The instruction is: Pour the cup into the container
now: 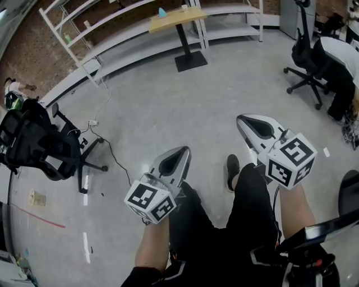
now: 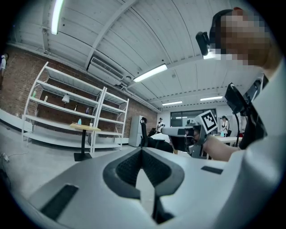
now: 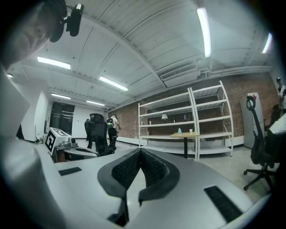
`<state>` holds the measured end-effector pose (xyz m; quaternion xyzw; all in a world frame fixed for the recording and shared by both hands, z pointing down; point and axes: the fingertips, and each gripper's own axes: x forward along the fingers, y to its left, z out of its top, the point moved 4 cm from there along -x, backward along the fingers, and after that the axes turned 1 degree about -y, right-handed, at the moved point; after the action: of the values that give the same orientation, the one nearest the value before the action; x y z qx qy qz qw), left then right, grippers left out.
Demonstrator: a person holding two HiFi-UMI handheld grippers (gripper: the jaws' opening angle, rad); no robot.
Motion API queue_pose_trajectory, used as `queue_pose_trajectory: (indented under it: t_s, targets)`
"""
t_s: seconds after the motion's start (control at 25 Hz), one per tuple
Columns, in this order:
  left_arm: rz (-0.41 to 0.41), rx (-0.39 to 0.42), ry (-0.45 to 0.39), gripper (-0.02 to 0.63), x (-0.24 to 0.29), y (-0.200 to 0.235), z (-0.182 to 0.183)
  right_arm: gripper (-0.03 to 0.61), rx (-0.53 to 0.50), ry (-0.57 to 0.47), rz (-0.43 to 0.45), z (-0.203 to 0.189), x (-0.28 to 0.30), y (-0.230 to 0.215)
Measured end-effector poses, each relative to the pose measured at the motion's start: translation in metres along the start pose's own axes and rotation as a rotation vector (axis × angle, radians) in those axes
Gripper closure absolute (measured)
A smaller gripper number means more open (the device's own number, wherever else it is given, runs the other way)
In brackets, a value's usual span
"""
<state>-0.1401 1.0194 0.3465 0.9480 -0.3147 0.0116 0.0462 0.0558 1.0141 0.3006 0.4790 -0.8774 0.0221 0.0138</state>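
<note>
A small wooden table (image 1: 176,18) stands far off by the shelves, with a blue object (image 1: 162,12) and a small white cup (image 1: 184,8) on it. The same table (image 2: 85,128) shows in the left gripper view, and the table (image 3: 187,134) shows again in the right gripper view. My left gripper (image 1: 184,149) and right gripper (image 1: 240,119) are held above my legs over the bare floor, far from the table. The left gripper (image 2: 142,150) has its jaws together, with nothing between them. The right gripper (image 3: 141,150) is likewise shut and empty.
White metal shelves (image 1: 112,33) line the brick wall behind the table. A black office chair (image 1: 39,146) stands at the left with a cable (image 1: 106,143) on the floor beside it. Another chair (image 1: 305,61) and a person (image 1: 339,67) are at the right.
</note>
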Motion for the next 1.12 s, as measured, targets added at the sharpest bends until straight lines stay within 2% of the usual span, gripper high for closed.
queue_pose_trajectory:
  t_s: [0.32,1.12]
  targets:
    - [0.026,0.007,-0.023,0.621,-0.008,-0.014,0.011,0.577,0.005,-0.015,-0.013,0.009,-0.026,0.005]
    - [0.029,0.001,-0.007,0.621,0.005,-0.007,0.009,0.578,0.017,-0.005,-0.009,0.003,-0.017,-0.004]
